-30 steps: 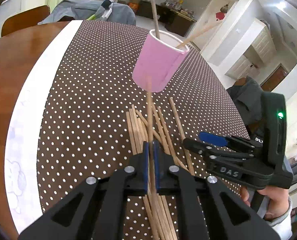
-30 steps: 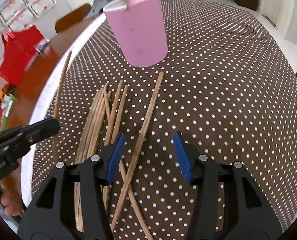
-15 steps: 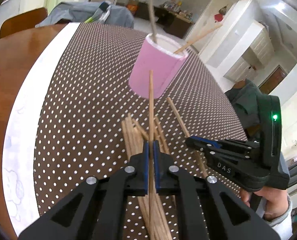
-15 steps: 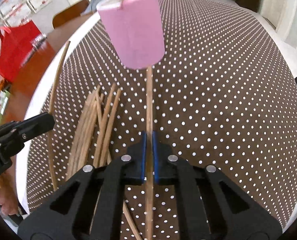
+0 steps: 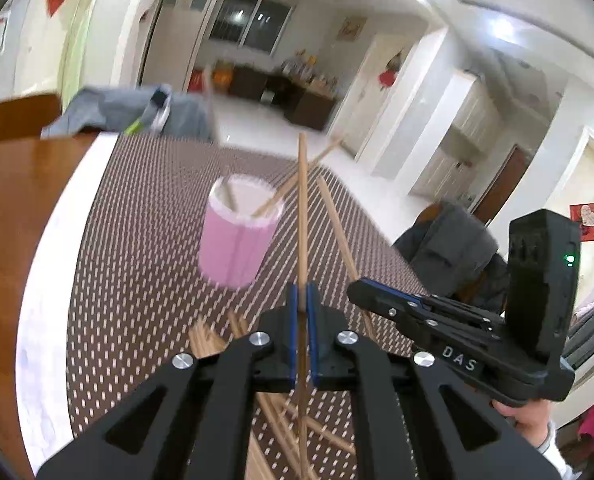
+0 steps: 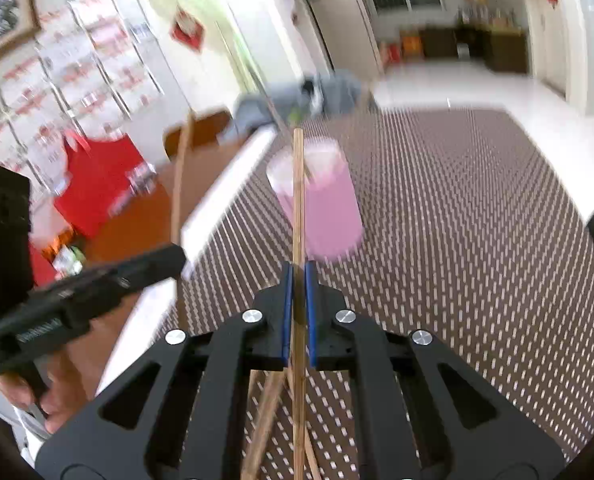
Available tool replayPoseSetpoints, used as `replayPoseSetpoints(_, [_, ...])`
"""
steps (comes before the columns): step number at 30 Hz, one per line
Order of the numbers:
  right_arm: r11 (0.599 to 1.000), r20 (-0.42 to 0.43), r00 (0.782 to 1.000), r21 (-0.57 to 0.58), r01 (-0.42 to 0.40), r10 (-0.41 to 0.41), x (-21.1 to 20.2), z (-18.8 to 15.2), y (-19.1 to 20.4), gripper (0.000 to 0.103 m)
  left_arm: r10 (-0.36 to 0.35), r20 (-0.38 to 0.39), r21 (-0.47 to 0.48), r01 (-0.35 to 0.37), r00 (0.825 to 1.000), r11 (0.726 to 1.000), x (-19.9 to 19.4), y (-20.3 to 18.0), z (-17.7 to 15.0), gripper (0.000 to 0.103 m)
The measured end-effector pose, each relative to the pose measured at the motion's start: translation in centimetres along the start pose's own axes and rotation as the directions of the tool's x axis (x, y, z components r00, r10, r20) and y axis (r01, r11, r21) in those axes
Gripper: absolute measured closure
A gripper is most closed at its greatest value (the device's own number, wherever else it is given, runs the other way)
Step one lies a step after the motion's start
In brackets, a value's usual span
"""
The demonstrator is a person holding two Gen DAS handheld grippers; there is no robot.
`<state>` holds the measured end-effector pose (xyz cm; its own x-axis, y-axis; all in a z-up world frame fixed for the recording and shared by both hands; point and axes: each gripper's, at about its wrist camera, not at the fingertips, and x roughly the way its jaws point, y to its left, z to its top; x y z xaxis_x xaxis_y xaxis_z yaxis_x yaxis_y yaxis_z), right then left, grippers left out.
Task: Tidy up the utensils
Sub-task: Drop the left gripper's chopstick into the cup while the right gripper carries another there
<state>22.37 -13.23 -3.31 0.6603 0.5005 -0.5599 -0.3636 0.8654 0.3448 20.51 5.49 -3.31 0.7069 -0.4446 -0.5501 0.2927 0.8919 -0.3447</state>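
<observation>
A pink paper cup [image 5: 237,240] stands on the brown dotted tablecloth [image 5: 137,240] with a few wooden chopsticks leaning in it. My left gripper [image 5: 303,296] is shut on a single chopstick [image 5: 302,208] that points up past the cup's right side. My right gripper [image 6: 298,276] is shut on another chopstick [image 6: 298,200], which crosses in front of the cup [image 6: 329,208]. Both hang above the cloth, short of the cup. Loose chopsticks [image 5: 209,340] lie in a pile under the grippers. Each gripper shows in the other's view, the right gripper [image 5: 357,290] and the left gripper [image 6: 173,256]. Both pictures are motion-blurred.
Bare wooden tabletop [image 5: 9,208] lies left of the cloth's white border. A red bag [image 6: 93,176] sits at the table's left. A wooden chair [image 5: 17,118] with grey clothing [image 5: 137,114] stands behind the table. A dark jacket [image 5: 453,248] hangs on a chair at the right.
The right gripper went from open to shut on a chopstick. Both grippers then rose off the cloth with their chopsticks, so the cup's rim now shows from above.
</observation>
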Motion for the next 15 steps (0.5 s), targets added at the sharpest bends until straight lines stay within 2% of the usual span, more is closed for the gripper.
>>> replayPoseSetpoints(3, [1.000, 0.119, 0.992, -0.016, -0.026, 0.028, -1.3, 1.4, 0.7, 0.096, -0.011, 0.066, 0.026, 0.009, 0.998, 1.000, -0.8, -1.0, 1.7, 0.098])
replayPoseSetpoints(7, [0.999, 0.247, 0.968, -0.034, -0.034, 0.042, -2.1, 3.0, 1.0, 0.096, -0.005, 0.161, 0.057, -0.004, 0.987, 0.998, -1.6, -1.8, 4.0, 0.098])
replayPoseSetpoints(12, [0.998, 0.383, 0.922, -0.058, -0.038, 0.057, -1.1, 5.4, 1.6, 0.096, 0.006, 0.265, 0.078, -0.027, 0.964, 0.997, -1.8, -2.0, 6.3, 0.098])
replayPoseSetpoints(15, [0.998, 0.462, 0.885, -0.062, -0.025, 0.051, -0.3, 6.3, 1.9, 0.096, 0.022, 0.320, 0.087, -0.052, 0.947, 0.995, -1.3, -1.9, 7.5, 0.098])
